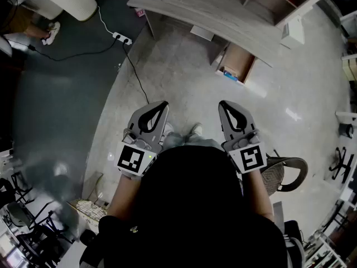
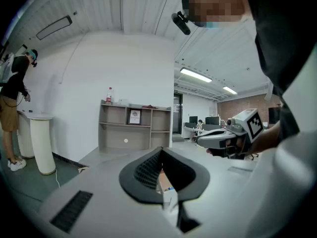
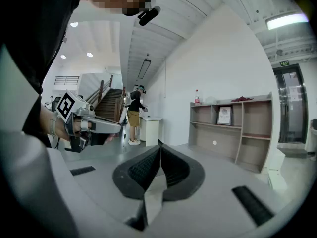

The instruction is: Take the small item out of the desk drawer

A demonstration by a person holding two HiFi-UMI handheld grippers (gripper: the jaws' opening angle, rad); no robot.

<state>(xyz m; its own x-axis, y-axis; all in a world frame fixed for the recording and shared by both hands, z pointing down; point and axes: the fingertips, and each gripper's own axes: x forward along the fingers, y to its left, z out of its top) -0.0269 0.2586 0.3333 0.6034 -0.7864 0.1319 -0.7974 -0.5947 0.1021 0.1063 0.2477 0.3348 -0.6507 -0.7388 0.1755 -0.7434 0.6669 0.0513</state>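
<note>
Wooden drawer (image 1: 240, 57) stands open well ahead of my right gripper (image 1: 223, 105), small blue item (image 1: 230, 76) at its nearer end. That and the left gripper (image 1: 162, 105) are closed, empty (tips touching). I'd step closer, then part the right jaws.

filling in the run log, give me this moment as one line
stage: standing off from desk | left gripper: shut, empty | right gripper: shut, empty | drawer: open | small blue item: inside, untouched
</note>
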